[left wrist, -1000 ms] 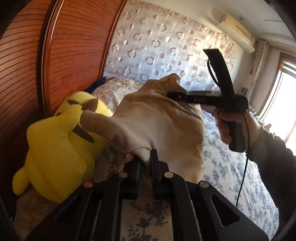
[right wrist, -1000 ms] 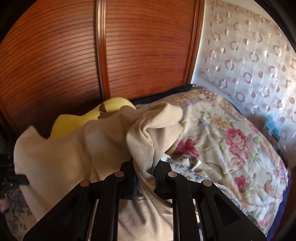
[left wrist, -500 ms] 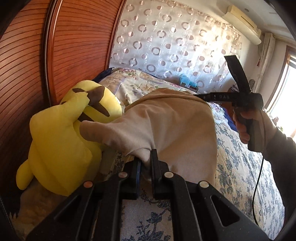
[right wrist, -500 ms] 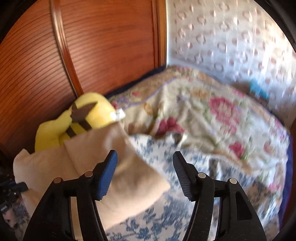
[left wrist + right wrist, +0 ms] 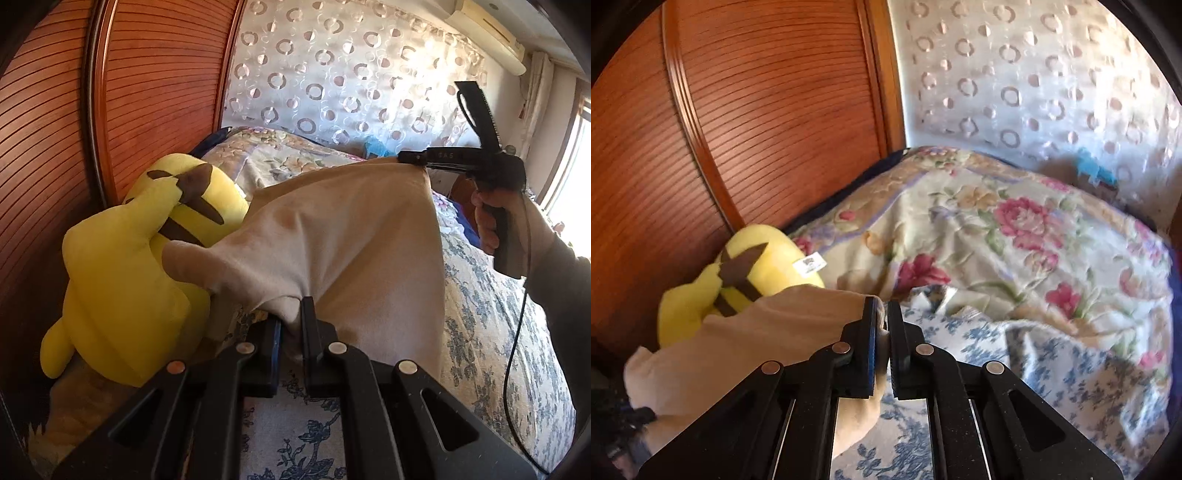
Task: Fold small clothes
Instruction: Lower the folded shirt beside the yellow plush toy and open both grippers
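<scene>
Both tongs are nearly closed, each pinching cloth. Left gripper (image 5: 291, 332) clamps one edge of the beige garment (image 5: 332, 236); right gripper (image 5: 881, 325) clamps another corner. Between them the garment hangs stretched above the blue-flowered bedsheet (image 5: 480, 332), beside a yellow plush toy (image 5: 122, 280).

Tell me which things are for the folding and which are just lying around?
For the folding:
- soft beige cloth garment
- left gripper, shut on it
- right gripper, shut on its far edge

Just lying around:
- yellow plush toy with brown stripes
- flowered pink-and-cream quilt
- blue-and-white flowered bedsheet
- slatted brown wooden wardrobe door
</scene>
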Demonstrator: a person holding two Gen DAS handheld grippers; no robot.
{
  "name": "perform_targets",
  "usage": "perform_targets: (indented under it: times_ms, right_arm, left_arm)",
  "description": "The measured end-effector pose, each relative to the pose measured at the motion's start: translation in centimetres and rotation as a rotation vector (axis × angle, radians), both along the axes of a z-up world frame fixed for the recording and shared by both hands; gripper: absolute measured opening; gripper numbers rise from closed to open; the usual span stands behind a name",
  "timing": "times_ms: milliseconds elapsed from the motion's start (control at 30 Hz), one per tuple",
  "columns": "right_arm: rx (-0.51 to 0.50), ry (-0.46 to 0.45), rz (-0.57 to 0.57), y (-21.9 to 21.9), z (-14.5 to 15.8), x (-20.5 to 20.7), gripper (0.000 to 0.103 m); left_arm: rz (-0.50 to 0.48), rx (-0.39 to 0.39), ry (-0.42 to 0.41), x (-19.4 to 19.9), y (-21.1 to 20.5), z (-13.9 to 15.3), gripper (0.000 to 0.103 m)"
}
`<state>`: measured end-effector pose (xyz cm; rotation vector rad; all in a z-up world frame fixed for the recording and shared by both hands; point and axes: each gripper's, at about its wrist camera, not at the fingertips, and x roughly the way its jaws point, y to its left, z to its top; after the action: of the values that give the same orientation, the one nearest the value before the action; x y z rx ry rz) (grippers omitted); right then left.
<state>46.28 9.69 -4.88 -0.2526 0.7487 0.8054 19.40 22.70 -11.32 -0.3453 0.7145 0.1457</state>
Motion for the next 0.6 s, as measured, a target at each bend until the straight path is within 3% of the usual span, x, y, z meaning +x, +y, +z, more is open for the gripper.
perform_targets:
  times_ms: [33,67,167,467,600]
  right_arm:
    - [-0.021,-0.017,0.000,0.2,0.0,-0.3,0.003]
    - [-0.032,-0.027,-0.007,0.2,0.1,-0.5,0.010]
    - [-0.036,-0.043,-0.023,-0.3,0.6,-1.1,0.045]
    - [-0.026,-0.096,0.011,-4.3,2.5,-7.5,0.052]
    - [0.001,-0.101,0.015,-6.6,3.2,-10.9,0.055]
  left_arm:
    - [0.003,-0.004,0.005,0.0,0.1,-0.1,0.006]
    - [0.006,-0.006,0.005,0.0,0.2,-0.1,0.009]
    - [0.013,0.020,0.006,-0.3,0.0,0.1,0.014]
    - [0.019,0.168,-0.020,-2.8,-1.5,3.1,0.015]
    - [0.011,0.187,-0.041,-4.0,-2.5,4.4,0.015]
